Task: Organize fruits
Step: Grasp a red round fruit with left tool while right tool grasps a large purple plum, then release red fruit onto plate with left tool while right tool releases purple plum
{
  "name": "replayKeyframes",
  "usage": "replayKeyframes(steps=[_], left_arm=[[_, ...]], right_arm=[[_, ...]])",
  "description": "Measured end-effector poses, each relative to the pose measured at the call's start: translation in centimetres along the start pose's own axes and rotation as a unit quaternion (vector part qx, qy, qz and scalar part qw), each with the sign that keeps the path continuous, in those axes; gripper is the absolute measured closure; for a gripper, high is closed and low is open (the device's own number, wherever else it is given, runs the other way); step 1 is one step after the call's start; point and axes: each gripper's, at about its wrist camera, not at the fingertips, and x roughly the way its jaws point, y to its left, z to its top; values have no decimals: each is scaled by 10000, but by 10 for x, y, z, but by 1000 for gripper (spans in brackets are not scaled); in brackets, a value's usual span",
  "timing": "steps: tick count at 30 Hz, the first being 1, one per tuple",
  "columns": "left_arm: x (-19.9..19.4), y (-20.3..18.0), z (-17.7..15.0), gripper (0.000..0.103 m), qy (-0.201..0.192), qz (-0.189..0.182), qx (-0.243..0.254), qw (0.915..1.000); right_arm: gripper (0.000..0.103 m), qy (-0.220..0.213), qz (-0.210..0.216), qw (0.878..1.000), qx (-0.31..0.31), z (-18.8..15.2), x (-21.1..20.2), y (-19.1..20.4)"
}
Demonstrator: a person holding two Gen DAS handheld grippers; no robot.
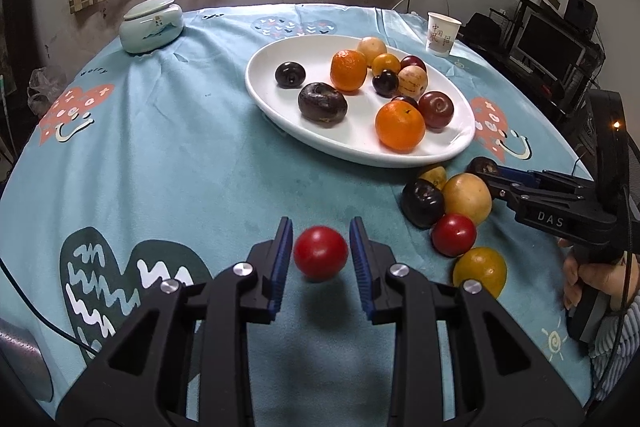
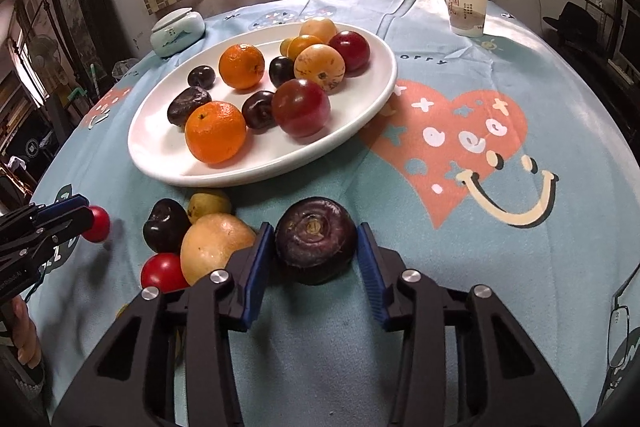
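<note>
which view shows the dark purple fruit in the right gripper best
The right wrist view: the dark purple fruit sits large and centred between the right gripper pads, stem scar facing the camera. The left wrist view shows only a sliver of it at that gripper's tip, behind the yellow fruit.

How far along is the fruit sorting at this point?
Done: about ten fruits lie on the white plate. In hand: the left gripper holds a red fruit off the cloth; the right gripper grips a dark purple fruit resting on it. Left: five loose fruits beside the plate, including a large yellow fruit.
</note>
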Motion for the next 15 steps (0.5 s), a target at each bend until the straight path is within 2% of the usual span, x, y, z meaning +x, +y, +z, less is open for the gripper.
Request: replayKeyframes(steps=[3, 11, 12, 14, 15], left_arm=[[5, -1, -1, 80, 72, 54, 43, 10000], [11, 0, -3, 79, 136, 129, 38, 9998], [11, 1, -4, 67, 174, 113, 20, 9998], [16, -1, -7, 49, 331, 188, 24, 9993], [18, -3, -9, 50, 370, 192, 81, 9991]], right_arm=[[62, -22, -10, 10000, 2, 0, -1, 0], [62, -37, -74, 10000, 25, -3, -3, 0], [62, -37, -69, 10000, 28, -3, -3, -1], [62, -36, -38, 10000, 64, -3, -2, -1], [62, -32, -22, 10000, 79, -3, -1, -2]])
